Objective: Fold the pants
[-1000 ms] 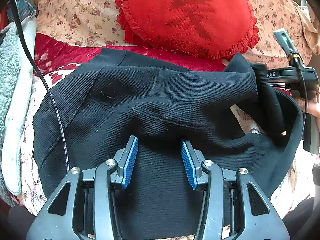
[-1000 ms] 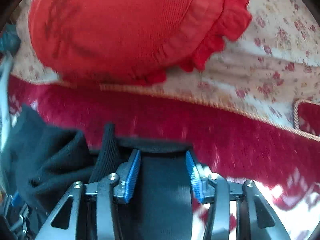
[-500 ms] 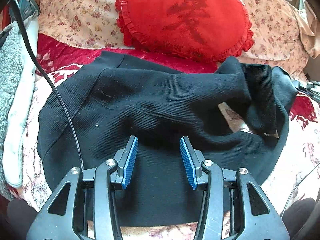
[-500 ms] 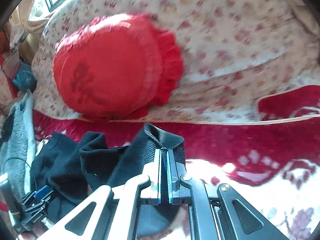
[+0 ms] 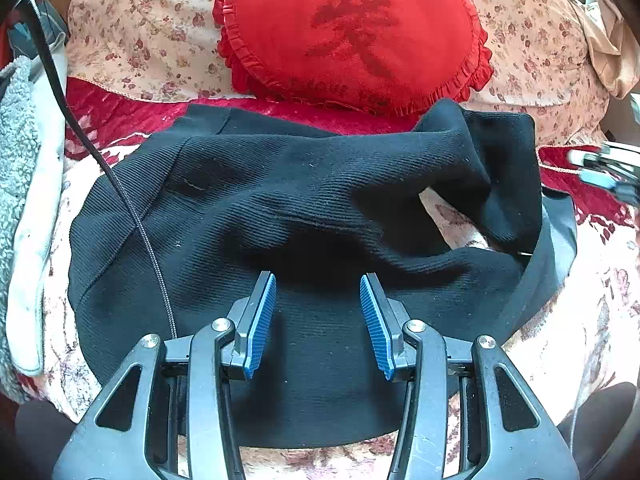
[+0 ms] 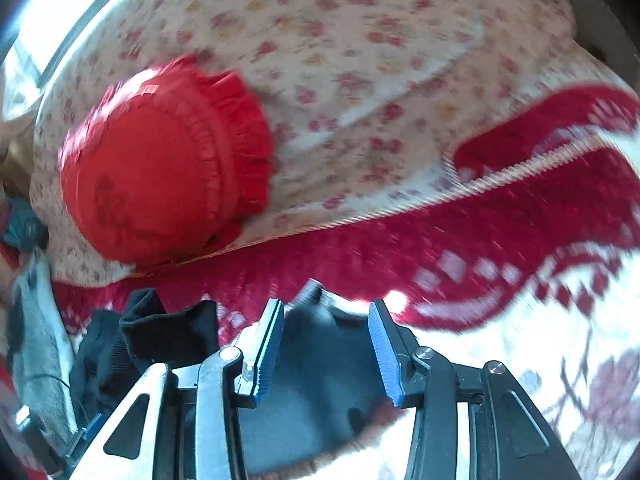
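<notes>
Left wrist view: the left gripper [image 5: 316, 312] is hovering over the black pants [image 5: 280, 216], its blue pads [image 5: 262, 316] standing apart with nothing pinched between them; only dark ribbed cloth is showing below the gap. Whether the tips are touching the cloth cannot be told. The pants are lying in a wide heap on the red and white patterned bed cover [image 5: 600, 300], one folded-over part rising at the right and leaving a pocket where the cover is showing through. A red frilled cushion [image 5: 352, 32] is sitting behind the pants, just beyond their far edge, leaning against floral bedding [image 5: 144, 36]. A black cable [image 5: 120, 184] is running down across the left side of the pants. A grey fleece item [image 5: 16, 152] is lying along the left edge. The right gripper's blurred tip [image 5: 604, 168] is showing at the right edge, near the pants' raised fold.

Right wrist view (motion-blurred): the right gripper [image 6: 326, 344] is opening, its pads [image 6: 268, 344] now standing spread. A dark piece of the pants [image 6: 320, 380] is lying between and below them, pressed by neither pad. More of the pants [image 6: 160, 336] is bunching at the lower left. The cushion [image 6: 160, 168] is sitting at upper left, with the bed cover [image 6: 520, 352] stretching to the right.
</notes>
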Tool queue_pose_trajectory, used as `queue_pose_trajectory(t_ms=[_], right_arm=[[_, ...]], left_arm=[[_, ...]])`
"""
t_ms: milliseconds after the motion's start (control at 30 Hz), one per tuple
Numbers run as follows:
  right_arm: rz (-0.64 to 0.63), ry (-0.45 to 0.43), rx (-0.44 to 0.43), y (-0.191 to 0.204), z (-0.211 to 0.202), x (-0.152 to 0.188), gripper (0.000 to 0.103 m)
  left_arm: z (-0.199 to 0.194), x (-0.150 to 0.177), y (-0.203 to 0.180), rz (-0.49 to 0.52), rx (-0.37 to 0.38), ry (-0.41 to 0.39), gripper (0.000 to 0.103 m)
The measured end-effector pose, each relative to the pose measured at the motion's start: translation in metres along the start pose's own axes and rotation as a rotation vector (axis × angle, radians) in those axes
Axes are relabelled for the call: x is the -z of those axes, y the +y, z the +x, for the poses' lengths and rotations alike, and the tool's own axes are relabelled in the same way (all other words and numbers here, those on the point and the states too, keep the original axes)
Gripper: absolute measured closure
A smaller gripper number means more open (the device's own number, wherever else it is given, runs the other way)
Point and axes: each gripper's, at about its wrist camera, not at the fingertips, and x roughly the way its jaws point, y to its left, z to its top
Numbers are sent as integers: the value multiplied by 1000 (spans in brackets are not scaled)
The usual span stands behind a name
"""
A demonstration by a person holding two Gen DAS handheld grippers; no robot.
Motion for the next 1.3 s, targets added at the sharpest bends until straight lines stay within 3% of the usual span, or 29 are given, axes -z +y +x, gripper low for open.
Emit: queue_pose_trajectory(t_ms=[100,167,267,300,400,500,667,800,967,1000,1067,1133,1167,1300], right_arm=[[-100,91,57,26,45,-13,56],[-90,157,87,27,76,-15,57],[-36,172,37,17,97,-10,95],[-39,150,49,15,94,-7,97],[-18,81,1,5,62,1,97],[-4,-11,-44,-12,3,9,97],[18,-78,-73,-48,-88,57,97],[32,15,-42,-75,-106,112,97],[-11,280,117,-91,-56,165,98],[-14,300,155,-94,-51,168,97],[-8,258,132,-91,-60,164,94],[-27,186,123,-82,-73,151,74],[-43,161,137,-78,-75,143,56],[-49,114,197,-74,-53,117,53]], left_arm=[[-1,-1,2,-8,2,-2,60],[-2,-1,5,-12,-2,-1,60],[-5,-1,7,-15,-8,-2,60],[-6,-1,7,-15,-11,-4,60],[-10,0,8,-20,-9,-10,60],[-17,3,8,-22,1,-24,60],[-27,11,7,-15,7,-26,60],[-31,19,4,6,-1,-30,60],[-26,31,3,21,-21,-4,60],[-26,32,3,26,-29,-2,60],[-30,32,6,27,-41,-9,60],[-34,29,14,10,-48,-24,60],[-37,27,19,-6,-51,-34,60],[-43,24,44,-69,-68,-68,60]])
